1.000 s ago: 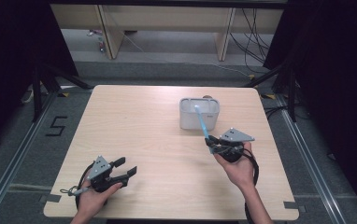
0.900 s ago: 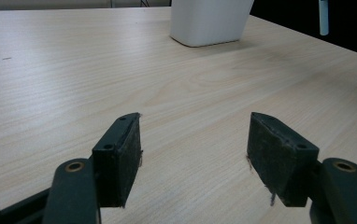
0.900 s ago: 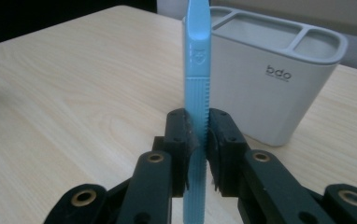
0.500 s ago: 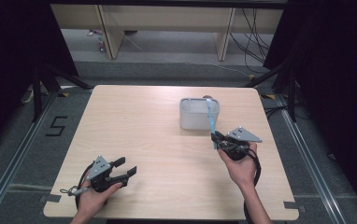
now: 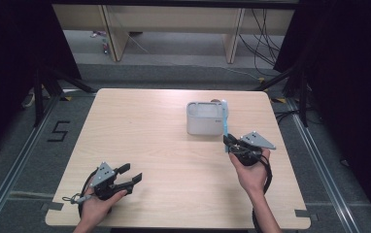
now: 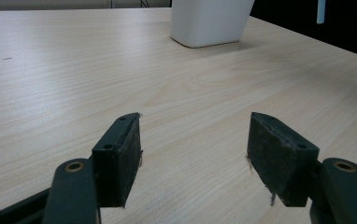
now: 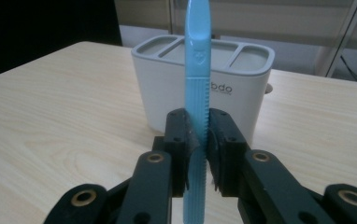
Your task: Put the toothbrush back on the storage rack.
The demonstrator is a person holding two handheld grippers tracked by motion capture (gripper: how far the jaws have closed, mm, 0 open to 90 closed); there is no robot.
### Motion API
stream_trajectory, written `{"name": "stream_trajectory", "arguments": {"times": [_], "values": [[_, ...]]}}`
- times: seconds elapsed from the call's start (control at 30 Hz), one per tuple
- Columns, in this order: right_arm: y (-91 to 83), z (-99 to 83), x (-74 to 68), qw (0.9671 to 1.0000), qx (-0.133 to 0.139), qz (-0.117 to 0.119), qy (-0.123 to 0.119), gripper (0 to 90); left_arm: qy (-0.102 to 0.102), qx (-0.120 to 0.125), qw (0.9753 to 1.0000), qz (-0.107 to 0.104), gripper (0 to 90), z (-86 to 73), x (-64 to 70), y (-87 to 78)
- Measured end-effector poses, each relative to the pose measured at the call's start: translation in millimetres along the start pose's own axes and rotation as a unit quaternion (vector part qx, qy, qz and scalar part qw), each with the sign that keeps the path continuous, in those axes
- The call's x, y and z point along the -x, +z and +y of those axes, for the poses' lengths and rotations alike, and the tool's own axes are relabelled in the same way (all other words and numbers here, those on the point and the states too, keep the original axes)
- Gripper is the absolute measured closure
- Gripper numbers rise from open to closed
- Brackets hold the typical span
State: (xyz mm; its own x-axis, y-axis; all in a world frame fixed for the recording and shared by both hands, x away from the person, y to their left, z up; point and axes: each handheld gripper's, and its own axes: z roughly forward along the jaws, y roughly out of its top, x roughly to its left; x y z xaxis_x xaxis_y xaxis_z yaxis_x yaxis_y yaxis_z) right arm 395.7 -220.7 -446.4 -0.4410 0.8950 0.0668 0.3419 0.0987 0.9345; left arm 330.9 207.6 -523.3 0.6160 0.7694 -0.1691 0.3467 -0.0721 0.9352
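My right gripper (image 5: 228,141) (image 7: 198,149) is shut on a light blue toothbrush handle (image 7: 197,84) (image 5: 225,119), held upright just in front of a white holder (image 5: 203,118) (image 7: 204,88) with three compartments on top. The brush's head is out of sight above the right gripper view. Near the table's front left, my left gripper (image 5: 131,175) (image 6: 193,156) rests open with nothing between its pads. The white holder (image 6: 209,21) stands far ahead of it.
The wooden table (image 5: 140,126) has bare room across its left and middle. Black stands, cables and shelving lie on the floor beyond the far edge. Tape marks sit at the table's front corners.
The right gripper has shifted a little right and toward me with the toothbrush, which now stands more upright. The left gripper has stayed put.
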Motion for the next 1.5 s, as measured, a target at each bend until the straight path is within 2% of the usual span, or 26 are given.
{"name": "stream_trajectory", "arguments": {"times": [0.07, 0.13, 0.2, 0.27, 0.37, 0.4, 0.43, 0.47, 0.53, 0.57, 0.63, 0.67, 0.73, 0.77, 0.83, 0.87, 0.9, 1.0, 1.3, 1.37, 1.4, 1.47, 1.5], "values": [[-0.8, 1.3, 1.4, 1.0000, 0.004, 0.001, 0.002, 78.8, 0.000, 0.000, 1.0000, 0.000, 34.5, 0.0, 0.0, 0.0], [-0.5, 2.1, 2.2, 0.9999, 0.014, -0.007, 0.001, 78.9, 0.000, 0.000, 1.0000, 0.000, 34.6, 0.0, 0.0, 0.0], [-2.1, 2.7, 1.1, 0.9995, 0.024, -0.018, 0.012, 78.9, -0.001, 0.000, 1.0000, 0.000, 34.5, 0.0, -0.1, 0.0], [-3.2, 3.6, 3.6, 0.9991, 0.032, -0.027, 0.000, 78.9, -0.001, 0.000, 1.0000, 0.000, 34.5, 0.0, -0.1, 0.0], [-2.8, 4.2, 3.9, 0.9990, 0.033, -0.026, 0.012, 78.9, 0.000, 0.000, 1.0000, 0.000, 34.5, 0.0, 0.1, 0.0], [-3.3, 4.8, 5.2, 0.9990, 0.032, -0.032, 0.005, 78.8, 0.000, 0.000, 1.0000, 0.000, 34.5, 0.0, 0.1, 0.0], [-2.2, 4.6, 5.0, 0.9989, 0.037, -0.027, 0.011, 78.8, 0.000, 0.000, 1.0000, 0.000, 34.5, 0.0, 0.1, 0.0], [-2.7, 4.9, 6.1, 0.9988, 0.037, -0.032, 0.005, 78.8, 0.000, 0.000, 1.0000, 0.000, 34.5, 0.0, 0.0, 0.0], [-2.7, 5.5, 6.2, 0.9986, 0.038, -0.035, 0.007, 78.8, 0.000, 0.000, 1.0000, -0.001, 34.5, 0.0, 0.0, 0.0], [-2.3, 5.9, 5.1, 0.9987, 0.035, -0.032, 0.021, 78.8, -0.001, 0.000, 1.0000, -0.001, 34.5, 0.0, -0.1, 0.0], [-0.2, 6.6, 8.5, 0.9986, 0.042, -0.032, 0.000, 78.8, 0.000, 0.000, 1.0000, -0.001, 34.5, 0.0, -0.1, 0.0], [-0.4, 7.1, 6.1, 0.9989, 0.032, -0.030, 0.019, 78.8, 0.000, 0.001, 1.0000, -0.001, 34.4, 0.0, -0.1, 0.0], [1.3, 8.6, 8.1, 0.9985, 0.042, -0.033, 0.006, 78.8, -0.001, 0.001, 1.0000, -0.001, 34.5, -0.1, -0.2, -0.1], [0.5, 9.5, 7.6, 0.9987, 0.038, -0.030, 0.013, 78.8, -0.001, 0.001, 1.0000, -0.001, 34.4, 0.0, -0.3, -0.1], [1.5, 11.3, 8.3, 0.9986, 0.041, -0.033, 0.007, 78.8, -0.001, 0.000, 1.0000, -0.001, 34.4, 0.0, -0.2, 0.0], [0.8, 12.0, 7.7, 0.9987, 0.036, -0.033, 0.014, 78.9, -0.001, 0.000, 1.0000, -0.001, 34.4, 0.0, -0.2, 0.0], [1.3, 12.8, 8.9, 0.9985, 0.040, -0.036, 0.003, 78.8, -0.001, 0.000, 1.0000, -0.001, 34.4, 0.0, -0.2, 0.0], [2.3, 14.8, 8.9, 0.9987, 0.040, -0.031, 0.006, 78.9, 0.000, 0.000, 1.0000, -0.001, 34.4, 0.0, 0.0, 0.0], [1.9, 19.5, 11.5, 0.9982, 0.045, -0.038, 0.003, 78.8, 0.001, 0.000, 1.0000, 0.000, 34.4, 0.0, 0.3, 0.0], [2.0, 20.0, 12.5, 0.9984, 0.044, -0.035, 0.007, 78.9, 0.001, 0.001, 1.0000, -0.001, 34.4, -0.1, 0.3, -0.1], [1.7, 20.0, 10.0, 0.9982, 0.044, -0.037, 0.021, 78.8, 0.000, 0.001, 1.0000, -0.001, 34.4, -0.1, 0.2, -0.1], [2.3, 21.0, 12.4, 0.9982, 0.047, -0.038, 0.009, 78.9, 0.000, 0.000, 1.0000, -0.001, 34.4, 0.0, 0.1, 0.0], [2.4, 21.4, 12.6, 0.9983, 0.045, -0.036, 0.010, 78.8, 0.000, 0.000, 1.0000, -0.001, 34.4, 0.0, 0.1, 0.0]]}}
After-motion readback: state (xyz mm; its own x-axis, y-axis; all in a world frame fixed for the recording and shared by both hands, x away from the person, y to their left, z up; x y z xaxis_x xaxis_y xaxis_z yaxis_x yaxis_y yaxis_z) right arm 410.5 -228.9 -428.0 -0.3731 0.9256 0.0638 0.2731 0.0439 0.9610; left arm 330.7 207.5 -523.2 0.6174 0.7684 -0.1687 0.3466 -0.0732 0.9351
